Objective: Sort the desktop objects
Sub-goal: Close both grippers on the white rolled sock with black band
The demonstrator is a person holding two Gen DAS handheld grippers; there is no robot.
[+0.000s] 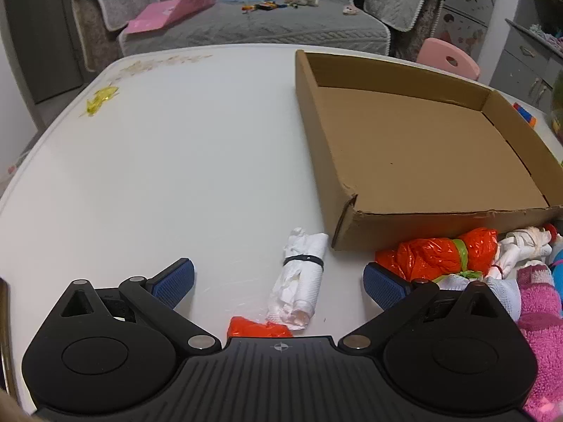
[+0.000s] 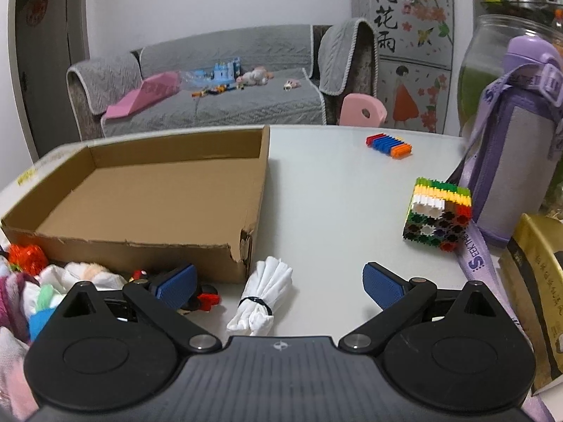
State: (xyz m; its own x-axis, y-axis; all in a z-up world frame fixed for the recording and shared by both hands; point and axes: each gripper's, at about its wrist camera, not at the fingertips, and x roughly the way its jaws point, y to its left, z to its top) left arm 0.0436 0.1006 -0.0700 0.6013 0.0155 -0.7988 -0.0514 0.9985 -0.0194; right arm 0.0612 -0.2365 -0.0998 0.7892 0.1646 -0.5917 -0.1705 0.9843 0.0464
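Note:
An empty cardboard tray lies on the white table. In the left wrist view my left gripper stands open over a white rolled bag tied with a black band, its blue pads well apart from it. An orange bundle with a green band lies by the right pad. In the right wrist view my right gripper is open, with another white banded bundle lying between its fingers, untouched. A pile of cloth items sits at the left.
A colourful block cube, a red-blue-orange brick strip, a purple bottle with lanyard and a gold box stand on the table's right. Pink fluffy cloth lies at the near right. A grey sofa is behind.

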